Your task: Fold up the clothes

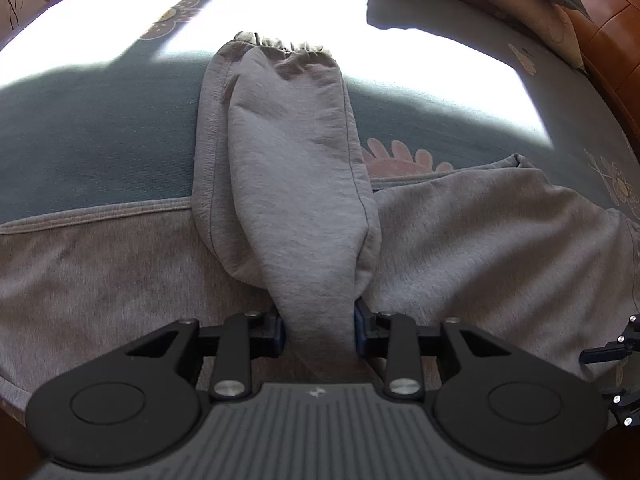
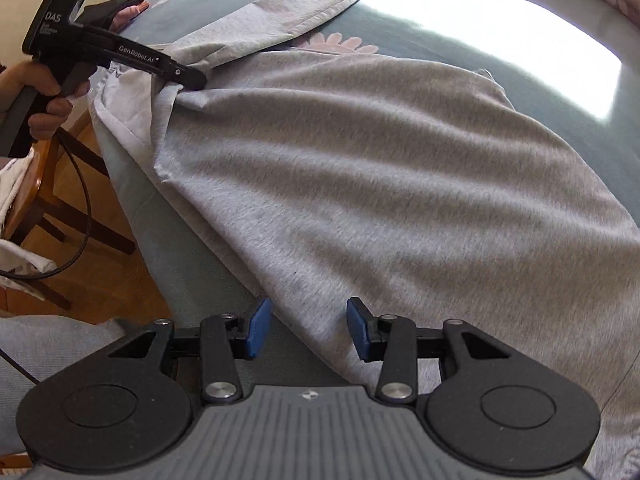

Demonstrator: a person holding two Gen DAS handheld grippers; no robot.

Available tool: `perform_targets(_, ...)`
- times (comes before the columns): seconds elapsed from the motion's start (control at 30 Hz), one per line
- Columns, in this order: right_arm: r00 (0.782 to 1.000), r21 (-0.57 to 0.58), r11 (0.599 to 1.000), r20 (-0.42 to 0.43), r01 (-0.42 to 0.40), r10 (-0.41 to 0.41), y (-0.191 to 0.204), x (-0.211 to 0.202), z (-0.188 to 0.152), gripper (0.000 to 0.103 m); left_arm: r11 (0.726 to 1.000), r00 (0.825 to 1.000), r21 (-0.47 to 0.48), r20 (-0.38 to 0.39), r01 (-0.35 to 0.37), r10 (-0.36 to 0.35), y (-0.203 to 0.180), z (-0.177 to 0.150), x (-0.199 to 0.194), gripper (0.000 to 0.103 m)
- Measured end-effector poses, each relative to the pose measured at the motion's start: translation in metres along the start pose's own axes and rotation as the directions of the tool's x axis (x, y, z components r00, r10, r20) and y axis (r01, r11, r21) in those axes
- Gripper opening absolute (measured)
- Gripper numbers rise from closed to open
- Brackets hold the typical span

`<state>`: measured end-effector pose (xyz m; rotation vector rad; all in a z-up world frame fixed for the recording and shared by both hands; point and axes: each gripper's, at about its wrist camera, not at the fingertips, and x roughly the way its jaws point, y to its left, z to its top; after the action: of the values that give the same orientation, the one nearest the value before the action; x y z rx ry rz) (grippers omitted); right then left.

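Claws, two: left claw (image 1: 319, 330) pinching one grey sweatshirt's (image 2: 360, 168) sleeve (image 1: 288, 152), right claw (image 2: 307, 330) released, empty.

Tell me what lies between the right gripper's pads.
In the right wrist view, the grey garment has its edge crossing the teal cloth inside the right gripper.
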<state>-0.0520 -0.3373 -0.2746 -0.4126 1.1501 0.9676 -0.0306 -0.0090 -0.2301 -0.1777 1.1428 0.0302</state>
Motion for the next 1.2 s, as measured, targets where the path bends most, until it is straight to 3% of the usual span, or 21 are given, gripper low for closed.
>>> perform_targets(0.13, 0.998, -0.313, 0.949, 0.051, 0.044, -0.029, 0.045, 0.016, 0.008, 0.046, 1.000, 1.000, -0.012, 0.005, -0.018, 0.018, 0.000, 0.001, -0.024, 0.041)
perform_targets(0.2, 0.996, -0.444, 0.893, 0.071, 0.072, -0.046, 0.065, 0.027, 0.008, 0.033, 1.000, 0.999, 0.006, 0.042, 0.008, -0.008, -0.008, 0.004, -0.035, 0.041)
perform_targets(0.3, 0.990, -0.545, 0.827, 0.103, 0.139, -0.098, 0.079, 0.039, 0.008, 0.022, 0.993, 0.992, 0.050, 0.058, 0.111, -0.113, -0.027, 0.008, -0.039, 0.042)
perform_targets(0.37, 0.985, -0.574, 0.800, 0.118, 0.173, -0.128, 0.081, 0.043, 0.010, 0.022, 0.968, 0.972, 0.090, -0.002, 0.235, -0.236, -0.045, 0.008, -0.026, 0.044)
perform_targets(0.43, 0.980, -0.594, 0.780, 0.133, 0.198, -0.147, 0.081, 0.045, 0.011, 0.022, 0.944, 0.949, 0.101, -0.081, 0.313, -0.306, -0.057, 0.003, -0.008, 0.044)
perform_targets(0.53, 0.981, -0.623, 0.758, 0.132, 0.195, -0.144, 0.080, 0.039, 0.012, 0.022, 0.942, 0.942, 0.124, -0.167, 0.312, -0.290, -0.064, -0.012, 0.017, 0.044)
perform_targets(0.6, 0.982, -0.649, 0.738, 0.123, 0.186, -0.140, 0.080, 0.037, 0.009, 0.022, 0.956, 0.950, 0.129, -0.208, 0.263, -0.234, -0.058, -0.020, 0.027, 0.044)
perform_targets(0.73, 0.975, -0.714, 0.667, 0.108, 0.212, -0.195, 0.080, 0.045, -0.003, 0.019, 0.972, 0.948, 0.143, -0.285, 0.188, -0.142, -0.042, -0.027, 0.031, 0.044)
perform_targets(0.77, 0.976, -0.713, 0.670, 0.104, 0.208, -0.192, 0.079, 0.044, -0.001, 0.003, 0.970, 0.947, 0.174, -0.301, 0.169, -0.111, -0.041, -0.028, 0.030, 0.044)
perform_targets(0.8, 0.981, -0.696, 0.694, 0.088, 0.184, -0.172, 0.076, 0.040, 0.003, 0.003, 0.967, 0.943, 0.193, -0.318, 0.166, -0.098, -0.040, -0.028, 0.028, 0.044)
perform_targets(0.9, 0.991, -0.604, 0.785, 0.067, 0.134, -0.117, 0.068, 0.022, 0.018, 0.003, 0.957, 0.924, 0.228, -0.373, 0.177, -0.083, -0.039, -0.029, 0.025, 0.044)
perform_targets(0.97, 0.995, -0.578, 0.814, -0.027, 0.060, -0.093, 0.062, 0.025, 0.020, 0.008, 0.952, 0.915, 0.237, -0.394, 0.192, -0.086, -0.042, -0.027, 0.021, 0.041)
perform_targets(1.0, 0.995, -0.576, 0.815, -0.030, 0.060, -0.094, 0.060, 0.025, 0.020, 0.015, 0.946, 0.915, 0.241, -0.387, 0.216, -0.110, -0.045, -0.024, 0.015, 0.041)
perform_targets(1.13, 0.994, -0.565, 0.823, -0.043, 0.059, -0.101, 0.054, 0.023, 0.019, 0.016, 0.910, 0.927, 0.267, -0.288, 0.318, -0.239, -0.059, -0.003, -0.002, 0.052)
perform_targets(1.17, 0.994, -0.547, 0.835, -0.043, 0.058, -0.097, 0.051, 0.022, 0.020, 0.017, 0.904, 0.928, 0.277, -0.278, 0.325, -0.248, -0.063, 0.001, 0.003, 0.056)
perform_targets(1.2, 0.996, -0.482, 0.875, -0.035, 0.051, -0.078, 0.045, 0.017, 0.025, 0.017, 0.902, 0.927, 0.283, -0.280, 0.326, -0.247, -0.065, 0.001, 0.010, 0.056)
